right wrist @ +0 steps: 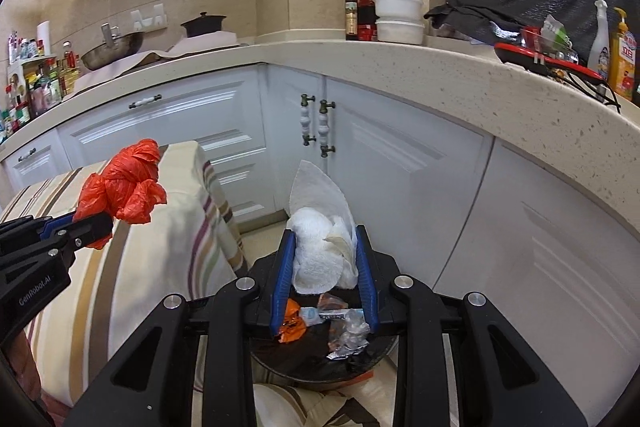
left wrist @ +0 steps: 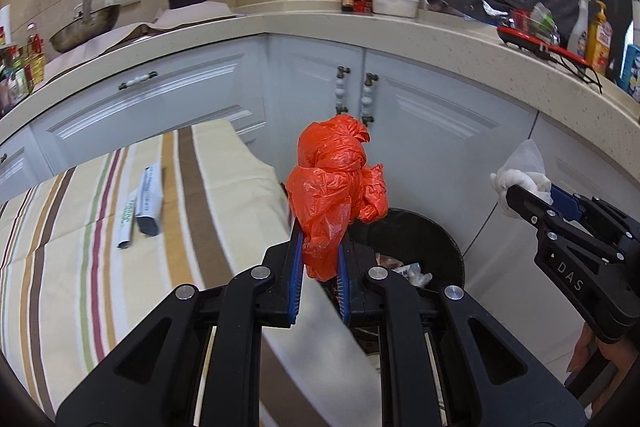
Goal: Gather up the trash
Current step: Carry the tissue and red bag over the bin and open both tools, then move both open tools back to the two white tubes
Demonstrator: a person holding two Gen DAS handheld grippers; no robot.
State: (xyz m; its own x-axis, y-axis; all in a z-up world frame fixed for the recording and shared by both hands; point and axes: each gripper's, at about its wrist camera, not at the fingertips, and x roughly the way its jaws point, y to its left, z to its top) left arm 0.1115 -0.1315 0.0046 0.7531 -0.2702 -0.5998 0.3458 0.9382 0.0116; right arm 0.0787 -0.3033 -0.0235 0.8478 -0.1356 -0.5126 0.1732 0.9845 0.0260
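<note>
My left gripper (left wrist: 319, 255) is shut on a crumpled orange plastic bag (left wrist: 336, 183), held above the near rim of a black trash bin (left wrist: 436, 231). From the right wrist view the same orange bag (right wrist: 124, 183) hangs at the left, over the striped cloth. My right gripper (right wrist: 325, 259) is shut on a wad of white paper towel (right wrist: 320, 239), directly over the black bin (right wrist: 320, 359), which holds wrappers and scraps. The white wad (left wrist: 520, 171) and the right gripper (left wrist: 516, 195) also show at the right of the left wrist view.
A table under a striped cloth (left wrist: 80, 227) stands left of the bin, with a white tube and a dark box (left wrist: 142, 203) lying on it. White cabinets (right wrist: 400, 155) and a curved stone counter (right wrist: 440, 75) crowded with bottles, bowls and a pan lie behind.
</note>
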